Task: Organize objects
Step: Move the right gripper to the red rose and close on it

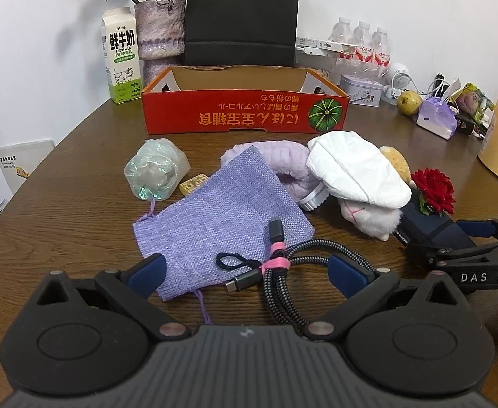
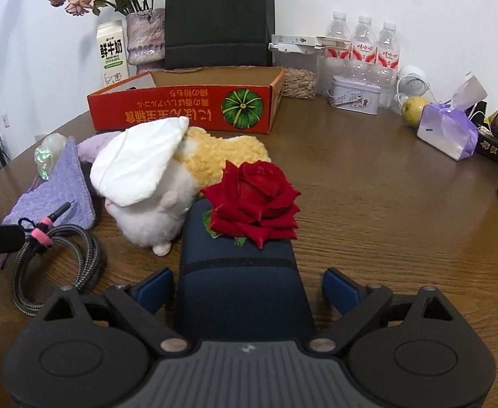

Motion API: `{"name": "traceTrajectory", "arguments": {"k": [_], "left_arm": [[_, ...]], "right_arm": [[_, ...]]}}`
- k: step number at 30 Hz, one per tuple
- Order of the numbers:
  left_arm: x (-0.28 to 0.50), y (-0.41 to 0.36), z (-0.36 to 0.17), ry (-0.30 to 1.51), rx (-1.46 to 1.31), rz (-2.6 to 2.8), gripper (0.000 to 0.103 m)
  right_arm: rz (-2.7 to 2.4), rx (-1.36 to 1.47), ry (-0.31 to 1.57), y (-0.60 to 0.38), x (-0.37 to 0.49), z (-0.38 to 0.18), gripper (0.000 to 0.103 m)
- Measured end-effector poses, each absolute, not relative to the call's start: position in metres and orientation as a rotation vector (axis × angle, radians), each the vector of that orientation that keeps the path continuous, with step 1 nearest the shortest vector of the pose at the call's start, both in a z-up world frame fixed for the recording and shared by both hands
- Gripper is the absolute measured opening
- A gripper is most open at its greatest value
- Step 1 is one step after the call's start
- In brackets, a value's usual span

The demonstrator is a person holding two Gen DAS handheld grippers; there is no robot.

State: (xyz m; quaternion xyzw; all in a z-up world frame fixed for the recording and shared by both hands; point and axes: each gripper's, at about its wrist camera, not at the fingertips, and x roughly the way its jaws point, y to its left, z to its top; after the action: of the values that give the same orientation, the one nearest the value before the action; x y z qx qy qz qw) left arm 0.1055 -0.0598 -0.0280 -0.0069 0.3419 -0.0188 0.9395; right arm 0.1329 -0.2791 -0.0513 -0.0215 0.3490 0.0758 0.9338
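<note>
A red cardboard box (image 1: pixel 245 112) stands open at the back of the wooden table; it also shows in the right wrist view (image 2: pixel 181 108). A coiled braided cable (image 1: pixel 282 272) lies on a purple cloth pouch (image 1: pixel 215 210), between the open fingers of my left gripper (image 1: pixel 249 272). My right gripper (image 2: pixel 248 285) is open around a dark blue case (image 2: pixel 242 292), not closed on it. A red rose (image 2: pixel 254 204) lies on the case's far end. A white and yellow plush toy (image 2: pixel 167 183) under a white cloth (image 2: pixel 140 166) lies beside the case.
A crumpled plastic bag (image 1: pixel 155 170), a small yellow block (image 1: pixel 192 183) and a purple fuzzy band (image 1: pixel 282 159) lie near the pouch. A milk carton (image 1: pixel 121 54), vase (image 1: pixel 160 30), black bag (image 1: pixel 242 17), water bottles (image 2: pixel 364 44), tin (image 2: pixel 354 95), apple (image 2: pixel 413 110) and tissue pack (image 2: pixel 447 132) line the back.
</note>
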Motion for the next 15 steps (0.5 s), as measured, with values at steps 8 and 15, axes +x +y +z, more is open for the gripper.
{"name": "traceTrajectory", "arguments": {"k": [8, 15], "left_arm": [[0.108, -0.059, -0.029, 0.704, -0.017, -0.030, 0.103], [0.107, -0.055, -0.028, 0.701, -0.023, -0.019, 0.103]], "right_arm": [[0.137, -0.010, 0.613, -0.288, 0.140, -0.032, 0.094], [0.178, 0.003, 0.574, -0.290, 0.152, -0.029, 0.057]]}}
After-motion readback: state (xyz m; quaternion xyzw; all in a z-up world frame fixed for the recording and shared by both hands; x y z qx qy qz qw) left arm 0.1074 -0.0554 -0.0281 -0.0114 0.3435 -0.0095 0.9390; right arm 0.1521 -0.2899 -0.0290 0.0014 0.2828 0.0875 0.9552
